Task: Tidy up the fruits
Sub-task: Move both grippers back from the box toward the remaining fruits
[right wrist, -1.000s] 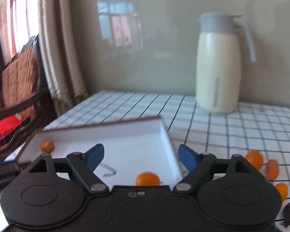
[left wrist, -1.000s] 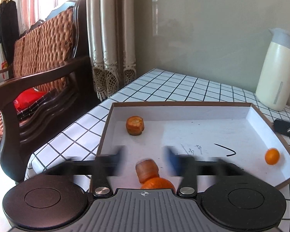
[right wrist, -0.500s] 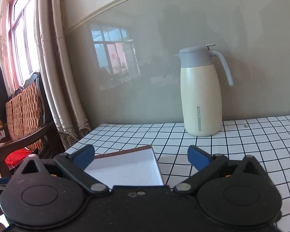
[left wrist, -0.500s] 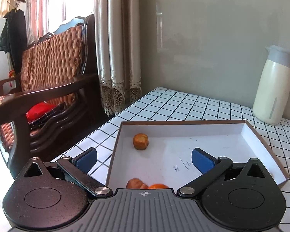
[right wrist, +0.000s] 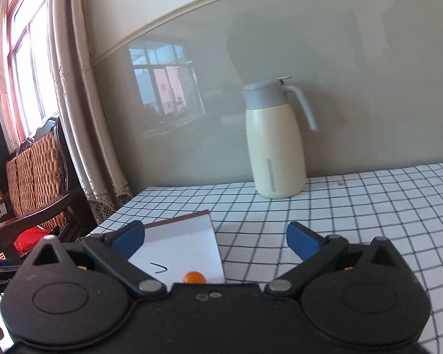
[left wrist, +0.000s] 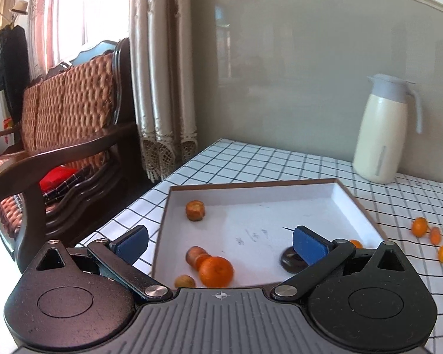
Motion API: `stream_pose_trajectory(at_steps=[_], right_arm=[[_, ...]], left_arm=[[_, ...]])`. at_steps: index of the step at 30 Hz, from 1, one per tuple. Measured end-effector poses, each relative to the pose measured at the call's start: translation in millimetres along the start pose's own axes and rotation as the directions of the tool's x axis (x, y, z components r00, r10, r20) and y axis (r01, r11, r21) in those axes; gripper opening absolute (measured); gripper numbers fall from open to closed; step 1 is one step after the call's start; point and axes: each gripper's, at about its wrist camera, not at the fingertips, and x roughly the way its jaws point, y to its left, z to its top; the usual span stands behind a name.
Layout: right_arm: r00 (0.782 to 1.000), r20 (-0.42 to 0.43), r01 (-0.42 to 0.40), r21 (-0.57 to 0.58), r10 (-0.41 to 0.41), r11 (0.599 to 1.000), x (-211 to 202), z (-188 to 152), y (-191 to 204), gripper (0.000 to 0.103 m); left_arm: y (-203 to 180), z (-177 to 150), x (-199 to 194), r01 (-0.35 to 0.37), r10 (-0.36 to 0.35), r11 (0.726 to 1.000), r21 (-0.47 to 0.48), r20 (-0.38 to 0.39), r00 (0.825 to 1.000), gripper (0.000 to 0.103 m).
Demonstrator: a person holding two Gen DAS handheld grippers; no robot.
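Fruits in the white tray [left wrist: 351, 206] on the checked worktop [left wrist: 251, 162] — an orange [left wrist: 216, 271] at the near edge, touching a brownish piece [left wrist: 195, 255], another piece [left wrist: 195, 210] toward the far left corner, a dark fruit [left wrist: 291, 261] behind the right blue pad. Three small oranges [left wrist: 420, 227] loose on the cloth, right of the tray. Left tongs [left wrist: 218, 243] spread wide above the tray, gripping nothing. Right tongs [right wrist: 214, 237] also wide apart — empty, over the tray's right edge. Cream jug [right wrist: 276, 147] by the wall.

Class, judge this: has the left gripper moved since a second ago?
Yes. The left gripper has pulled back and up from the white tray, which now sits farther ahead.
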Motion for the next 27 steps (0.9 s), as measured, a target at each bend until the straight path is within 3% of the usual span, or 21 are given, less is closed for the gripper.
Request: stream_pose_trajectory(at_steps=[13, 27], right_arm=[[0.996, 0.025, 0.089, 0.046, -0.09, 0.995, -58, -15, -40, 0.097], [0.982, -0.007, 0.189, 0.103, -0.189, 0.977, -92, -49, -81, 0.097]], left_arm=[[-49, -11, -48, 0.116, -0.118, 0.99, 0.078, 0.018, 0.993, 0.103], [-100, -38, -67, 0.227, -0.224, 0.958, 0.175, -0.036, 0.974, 0.103]])
